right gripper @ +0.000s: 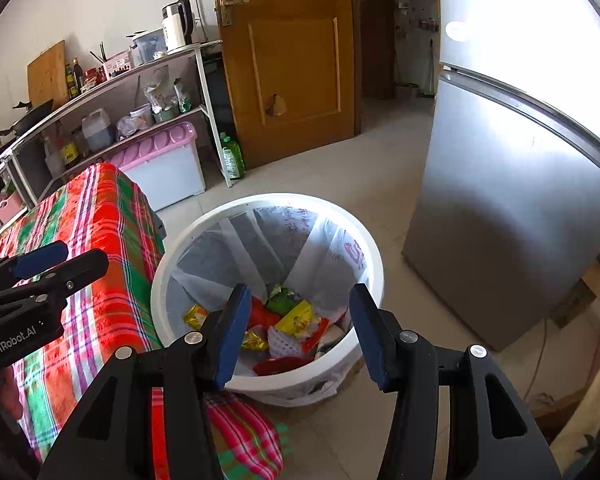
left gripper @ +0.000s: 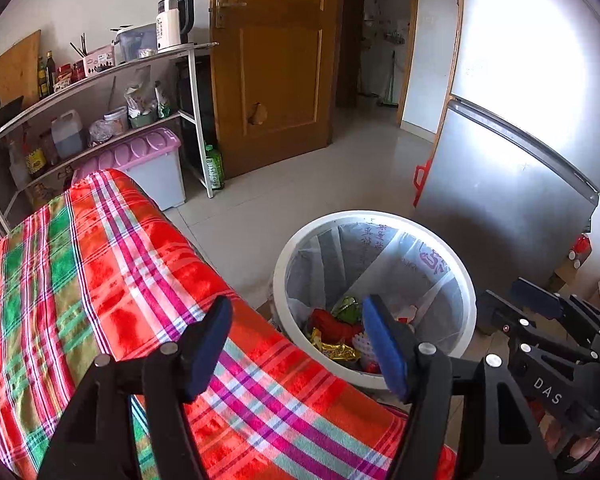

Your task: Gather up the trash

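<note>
A white trash bin [right gripper: 364,240] with a clear plastic liner stands on the floor beside the table; it also shows in the left wrist view [left gripper: 300,236]. Several wrappers [right gripper: 296,320], red, yellow, green and gold, lie in its bottom, seen too in the left wrist view [left gripper: 336,328]. My right gripper [right gripper: 300,336] is open and empty, held above the bin's near rim. My left gripper [left gripper: 300,344] is open and empty, over the table's edge next to the bin. The left gripper shows at the left edge of the right wrist view [right gripper: 48,268], the right gripper at the right of the left wrist view [left gripper: 540,312].
A red, green and pink plaid cloth covers the table [left gripper: 80,272], left of the bin. A silver fridge [right gripper: 520,200] stands to the right. A shelf rack [left gripper: 100,92] with bottles, a kettle and a pink-lidded box [left gripper: 148,160] stands behind. A wooden door [left gripper: 272,60] is open.
</note>
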Demonstrator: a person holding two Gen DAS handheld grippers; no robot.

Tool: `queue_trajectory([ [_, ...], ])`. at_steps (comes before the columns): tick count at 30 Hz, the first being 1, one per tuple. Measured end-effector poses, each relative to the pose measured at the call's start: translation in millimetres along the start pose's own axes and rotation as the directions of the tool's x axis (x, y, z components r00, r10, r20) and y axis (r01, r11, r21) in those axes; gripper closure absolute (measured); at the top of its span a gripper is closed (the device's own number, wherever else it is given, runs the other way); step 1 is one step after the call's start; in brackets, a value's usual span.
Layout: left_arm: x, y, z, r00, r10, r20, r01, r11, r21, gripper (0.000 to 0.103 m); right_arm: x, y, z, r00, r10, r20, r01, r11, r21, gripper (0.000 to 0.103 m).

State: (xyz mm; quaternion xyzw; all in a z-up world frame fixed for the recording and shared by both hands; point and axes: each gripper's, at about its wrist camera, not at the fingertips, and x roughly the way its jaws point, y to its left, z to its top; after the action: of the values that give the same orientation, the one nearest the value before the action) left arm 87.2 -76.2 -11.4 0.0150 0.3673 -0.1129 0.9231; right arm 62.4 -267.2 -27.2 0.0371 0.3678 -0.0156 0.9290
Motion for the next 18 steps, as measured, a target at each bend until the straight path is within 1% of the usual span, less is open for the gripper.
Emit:
queue_trajectory([
  [2, -10, 0, -5, 0.999, 0.040, 0.033, -0.040, 0.999, 0.000, 0.033, -8, 3, -3, 1.000, -0.004, 0.017, 0.005, 1.000, -0.007, 0.051],
  [4, -18, -1, -10, 0.997, 0.055, 0.056, -0.056, 0.998, 0.009, 0.031, -17, 5, -7, 0.999, -0.015, 0.043, 0.015, 1.000, -0.001, 0.051],
  [7, -23, 0, -18, 0.998, 0.044, 0.054, -0.044, 0.999, 0.003, 0.030, -25, 8, -13, 0.998, -0.013, 0.061, 0.013, 1.000, 0.007, 0.051],
  [11, -29, -3, -26, 0.997, 0.058, 0.059, -0.059, 0.998, 0.015, 0.030, -34, 18, -22, 0.996, -0.050, 0.078, 0.053, 0.998, -0.033, 0.051],
  [13, -32, -4, -30, 0.997, 0.053, 0.063, -0.054, 0.998, 0.017, 0.029, -37, 20, -26, 0.996, -0.035, 0.077, 0.038, 0.999, -0.031, 0.051],
  [18, -34, -7, -38, 0.998, 0.040, 0.049, -0.041, 0.999, 0.017, 0.028, -42, 22, -32, 0.996, -0.046, 0.081, 0.048, 0.998, -0.033, 0.051],
])
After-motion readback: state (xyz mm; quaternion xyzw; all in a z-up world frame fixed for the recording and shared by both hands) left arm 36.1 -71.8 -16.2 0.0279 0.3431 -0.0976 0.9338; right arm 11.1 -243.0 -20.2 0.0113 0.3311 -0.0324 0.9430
